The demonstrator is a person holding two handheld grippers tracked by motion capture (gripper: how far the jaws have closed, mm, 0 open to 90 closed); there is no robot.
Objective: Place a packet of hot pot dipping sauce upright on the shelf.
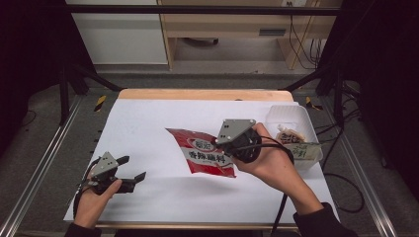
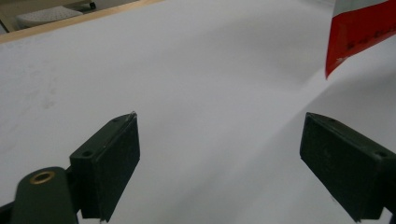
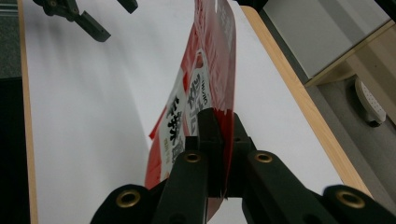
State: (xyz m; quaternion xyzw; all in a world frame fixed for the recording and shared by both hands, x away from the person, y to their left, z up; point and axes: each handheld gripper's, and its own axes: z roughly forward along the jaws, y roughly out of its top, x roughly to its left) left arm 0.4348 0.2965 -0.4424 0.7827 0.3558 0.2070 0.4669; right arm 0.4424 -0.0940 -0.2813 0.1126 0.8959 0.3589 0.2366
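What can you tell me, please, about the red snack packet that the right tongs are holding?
The red snack packet is a flat, glossy foil-like pouch with a white label panel and black Chinese characters. The right tongs are shut on one edge, holding it above the white table sheet with its face turned up toward the high view, its shadow on the sheet below. Nothing else touches it; the left tongs stand open, apart from it.

The red-and-white packet (image 1: 203, 152) I am pinching in my right gripper (image 3: 219, 126) is showing glossy plastic film, smooth and creased; my left gripper (image 1: 134, 168) is presenting matt black plastic pads with a brass-coloured rivet; the table sheet (image 1: 148, 123) is looking like smooth matt white paper over a pale wooden edge; the tub (image 1: 296, 116) is appearing as translucent plastic
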